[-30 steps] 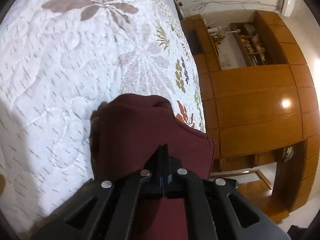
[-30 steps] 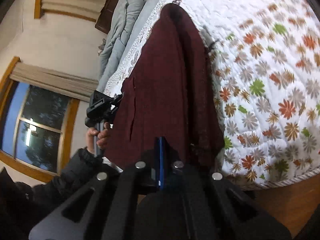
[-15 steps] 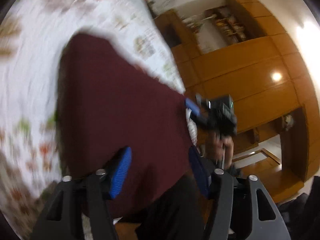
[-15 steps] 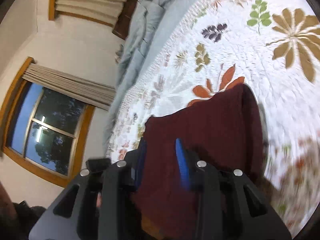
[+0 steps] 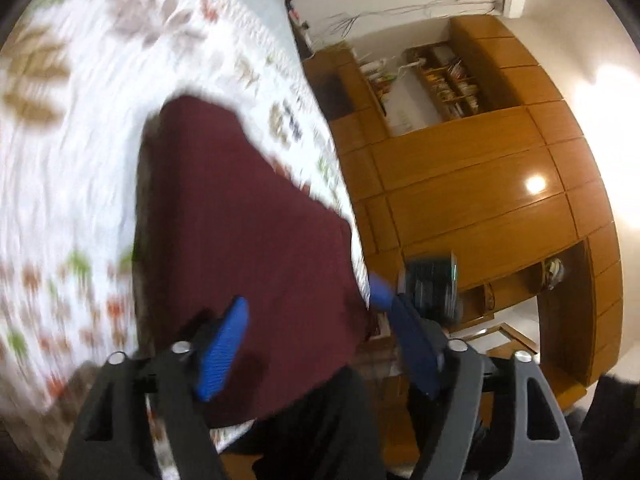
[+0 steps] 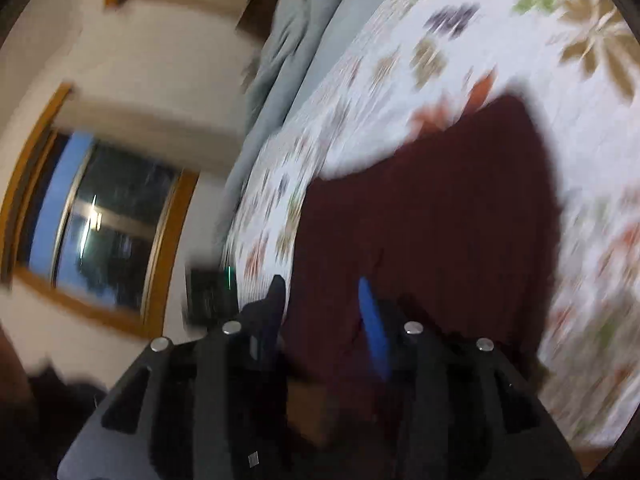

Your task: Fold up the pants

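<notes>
The bed [image 5: 60, 200] with its leafy quilt takes up most of both views, and the pants [image 5: 240, 240] lie folded near its edge, one end draping over. Soft, light, floppy knit I'd guess, so pinch a doubled edge or corner (not the middle). Left gripper [image 5: 312, 344] and right gripper [image 6: 324, 320] both hang released, grasping nothing. Only the left view shows the wardrobe [image 5: 480, 200]; only the right shows the window [image 6: 100, 220].
</notes>
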`<state>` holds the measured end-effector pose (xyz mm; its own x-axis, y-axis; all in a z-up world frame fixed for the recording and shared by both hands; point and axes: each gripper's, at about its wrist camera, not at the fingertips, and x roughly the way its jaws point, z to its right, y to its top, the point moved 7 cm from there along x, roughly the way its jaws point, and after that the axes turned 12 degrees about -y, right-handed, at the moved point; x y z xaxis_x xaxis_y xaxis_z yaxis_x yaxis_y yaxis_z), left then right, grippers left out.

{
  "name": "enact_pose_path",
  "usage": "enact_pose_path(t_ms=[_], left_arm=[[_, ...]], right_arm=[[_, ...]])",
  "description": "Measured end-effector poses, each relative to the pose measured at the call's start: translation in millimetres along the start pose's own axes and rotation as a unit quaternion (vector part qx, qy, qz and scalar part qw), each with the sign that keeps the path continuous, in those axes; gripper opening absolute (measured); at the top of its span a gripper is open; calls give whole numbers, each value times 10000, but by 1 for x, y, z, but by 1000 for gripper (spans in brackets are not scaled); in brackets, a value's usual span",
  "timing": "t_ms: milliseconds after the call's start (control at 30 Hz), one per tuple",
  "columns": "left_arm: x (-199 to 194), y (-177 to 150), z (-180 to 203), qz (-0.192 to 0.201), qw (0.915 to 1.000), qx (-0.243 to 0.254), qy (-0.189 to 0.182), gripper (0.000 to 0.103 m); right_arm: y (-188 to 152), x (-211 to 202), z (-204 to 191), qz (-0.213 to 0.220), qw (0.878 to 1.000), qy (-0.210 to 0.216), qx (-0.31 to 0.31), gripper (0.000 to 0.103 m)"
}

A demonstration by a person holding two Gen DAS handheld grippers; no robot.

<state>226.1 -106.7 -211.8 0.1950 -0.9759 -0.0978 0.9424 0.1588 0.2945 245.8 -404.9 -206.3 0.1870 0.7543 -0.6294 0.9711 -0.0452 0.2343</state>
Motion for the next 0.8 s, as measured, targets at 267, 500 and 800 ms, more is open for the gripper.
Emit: enact_pose_path(t_ms=[267,500,800], left_arm=[[24,78,-67,-167,9974,-607,345,73],[0,67,-91,36,9959,-907,20,41],[-2,69,-91,91,9965,-826,-24,52]], right_arm=[[-36,-6,48,-121,9977,-569,350,19],[-28,-2,50,-277,9964,-718,354,1],[35,80,-48,-434,9981,-360,-249,47]])
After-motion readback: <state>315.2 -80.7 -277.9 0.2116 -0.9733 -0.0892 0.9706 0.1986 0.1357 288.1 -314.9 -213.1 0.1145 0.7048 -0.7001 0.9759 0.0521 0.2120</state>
